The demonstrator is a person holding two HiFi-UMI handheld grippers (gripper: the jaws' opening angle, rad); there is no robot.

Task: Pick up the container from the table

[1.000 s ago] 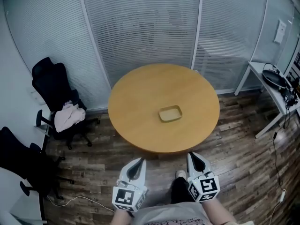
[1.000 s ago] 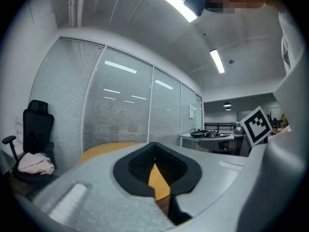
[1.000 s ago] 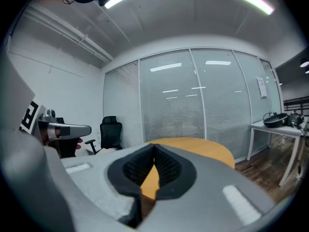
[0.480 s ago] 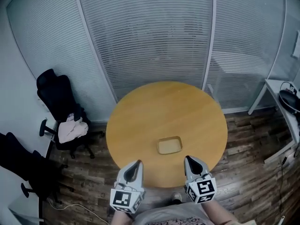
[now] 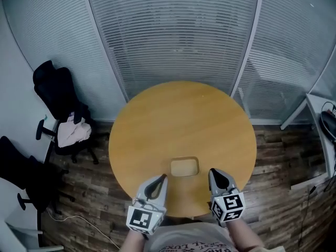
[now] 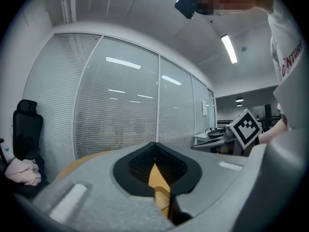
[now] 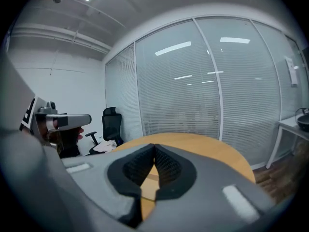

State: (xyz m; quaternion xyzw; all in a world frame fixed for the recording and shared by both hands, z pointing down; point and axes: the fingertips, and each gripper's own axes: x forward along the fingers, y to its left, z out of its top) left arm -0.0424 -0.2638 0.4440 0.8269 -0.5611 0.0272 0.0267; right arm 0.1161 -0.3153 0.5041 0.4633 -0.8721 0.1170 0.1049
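A shallow rectangular tan container (image 5: 185, 167) lies on the round wooden table (image 5: 178, 119), near its front edge. My left gripper (image 5: 161, 177) hangs over that edge, just left of the container and a little short of it, jaws shut with nothing between them. My right gripper (image 5: 213, 171) is at the container's right, apart from it, also shut and empty. In the left gripper view the left gripper (image 6: 154, 146) has its tips together, with table top showing in the slit below. The right gripper view has the right gripper (image 7: 154, 146) closed the same way.
A black office chair (image 5: 58, 96) with pale clothes (image 5: 71, 133) on its seat stands left of the table, and a second dark chair (image 5: 21, 172) is nearer. A glass wall with blinds (image 5: 173, 35) runs behind. A white desk (image 5: 323, 106) stands at the far right.
Both grippers have come forward from above the floor to the table's front edge. The container now lies between their tips. Both stayed shut.
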